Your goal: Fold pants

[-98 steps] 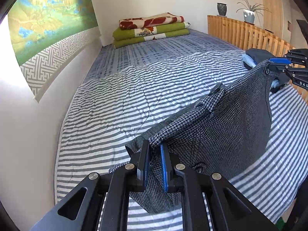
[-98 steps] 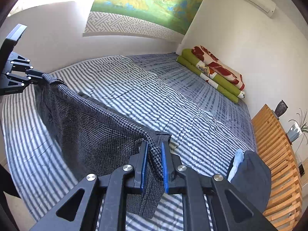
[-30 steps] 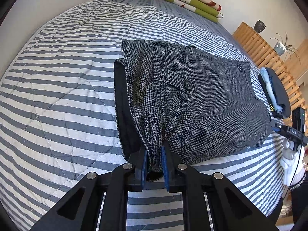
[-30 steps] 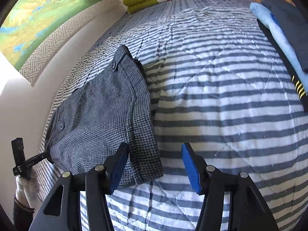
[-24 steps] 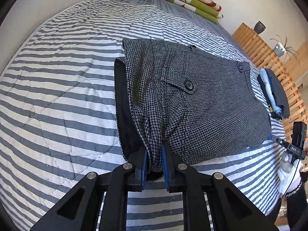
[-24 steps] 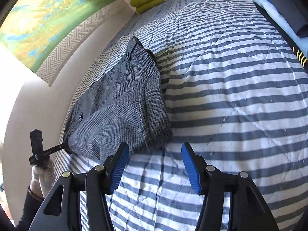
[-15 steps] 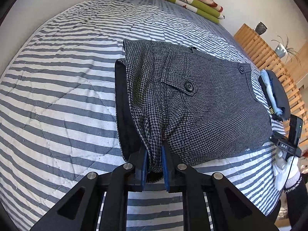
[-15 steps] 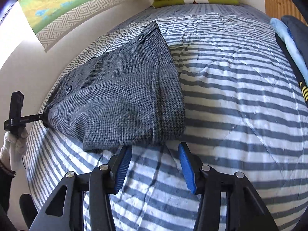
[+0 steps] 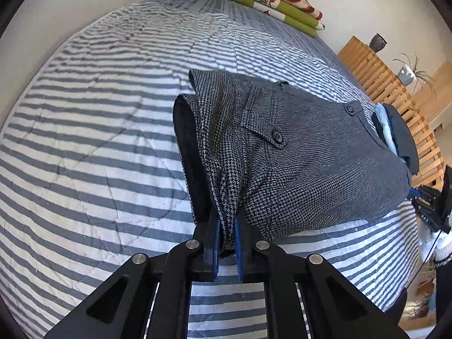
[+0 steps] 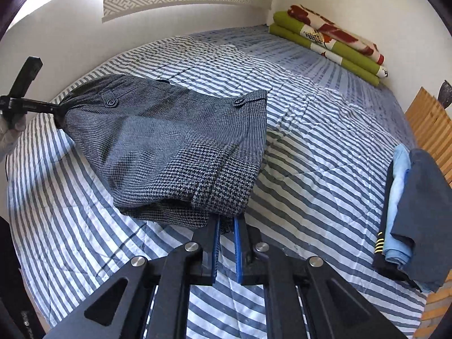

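- Grey houndstooth wool pants [image 9: 310, 163] lie folded on the blue-and-white striped bed [image 9: 84, 141].
- Left claw [image 9: 226, 240] is clamped on one corner.
- Right claw [image 10: 226, 243] is closing on the other, cloth between its pads.

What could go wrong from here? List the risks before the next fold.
1. The right hand-held gripper, jaws closing, has only the corner of the folded pants between its pads; it may slip out when lifted.
2. The left hand-held gripper pinches bunched layers, so the fold may come out creased.
3. Swinging the pants rightward could disturb the stacked clothes nearby.
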Demonstrator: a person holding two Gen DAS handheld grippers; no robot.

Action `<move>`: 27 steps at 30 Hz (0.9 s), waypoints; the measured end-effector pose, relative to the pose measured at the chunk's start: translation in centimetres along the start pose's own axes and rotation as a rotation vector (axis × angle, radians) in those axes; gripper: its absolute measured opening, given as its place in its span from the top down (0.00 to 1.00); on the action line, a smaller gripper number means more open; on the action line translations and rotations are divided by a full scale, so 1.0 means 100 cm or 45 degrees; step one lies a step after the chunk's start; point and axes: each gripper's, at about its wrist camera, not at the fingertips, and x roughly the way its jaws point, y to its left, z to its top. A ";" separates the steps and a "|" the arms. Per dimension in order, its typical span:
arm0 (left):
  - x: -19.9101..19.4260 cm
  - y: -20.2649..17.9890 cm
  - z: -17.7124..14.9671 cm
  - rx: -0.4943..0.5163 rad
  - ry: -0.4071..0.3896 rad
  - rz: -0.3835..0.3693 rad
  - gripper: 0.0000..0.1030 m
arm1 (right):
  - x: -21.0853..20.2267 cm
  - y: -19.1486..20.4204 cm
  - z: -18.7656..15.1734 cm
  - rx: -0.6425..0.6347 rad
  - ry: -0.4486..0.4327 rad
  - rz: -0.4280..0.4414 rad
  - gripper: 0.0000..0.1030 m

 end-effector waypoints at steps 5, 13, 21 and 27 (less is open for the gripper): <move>0.016 0.001 -0.009 0.003 0.058 0.044 0.87 | 0.055 0.002 -0.043 0.068 0.166 0.004 0.91; -0.043 -0.012 -0.017 0.060 -0.118 0.182 0.69 | -0.007 -0.033 -0.050 0.285 -0.027 0.011 0.91; -0.009 -0.124 -0.021 0.382 -0.083 0.005 0.69 | 0.013 0.043 0.016 0.123 -0.078 0.169 0.90; 0.078 -0.129 0.008 0.310 0.042 0.004 0.70 | 0.094 0.052 0.041 0.072 0.039 0.022 0.90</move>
